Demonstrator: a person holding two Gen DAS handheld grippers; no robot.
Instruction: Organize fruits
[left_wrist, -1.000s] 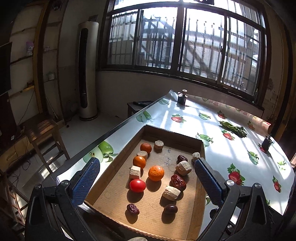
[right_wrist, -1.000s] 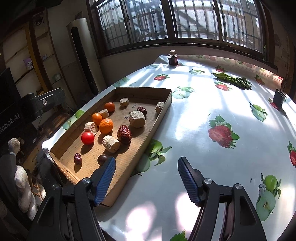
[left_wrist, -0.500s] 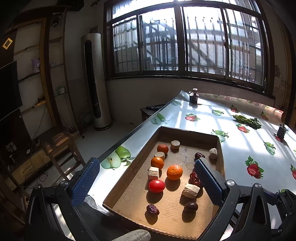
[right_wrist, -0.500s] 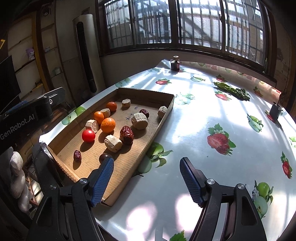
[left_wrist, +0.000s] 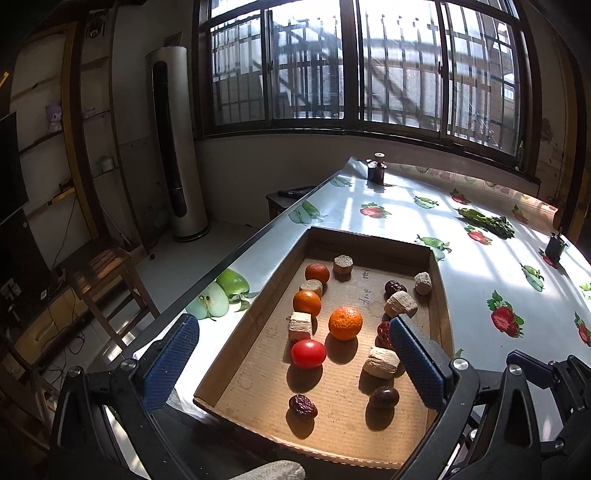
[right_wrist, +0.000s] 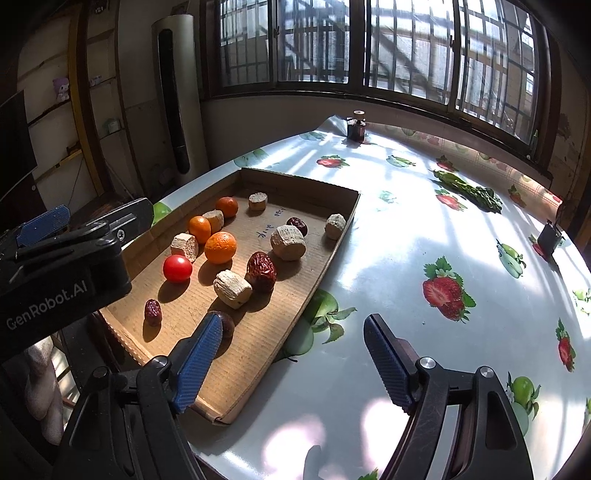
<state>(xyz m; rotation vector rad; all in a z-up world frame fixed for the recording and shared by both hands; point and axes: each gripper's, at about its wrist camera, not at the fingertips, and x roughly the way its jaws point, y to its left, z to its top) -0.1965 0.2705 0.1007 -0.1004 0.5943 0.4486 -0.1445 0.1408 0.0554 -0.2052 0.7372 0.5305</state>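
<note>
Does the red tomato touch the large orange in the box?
Apart. The right wrist view shows bare cardboard between the red tomato and the large orange.

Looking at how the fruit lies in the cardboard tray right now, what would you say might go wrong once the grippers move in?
The tomato sits close against a beige block and the largest orange, so an open left gripper may nudge neighbours. Round fruit could roll across the flat cardboard tray, whose walls are low. The right gripper hangs over the tray's table-side rim, so lowering it might clip or shift the tray.
</note>
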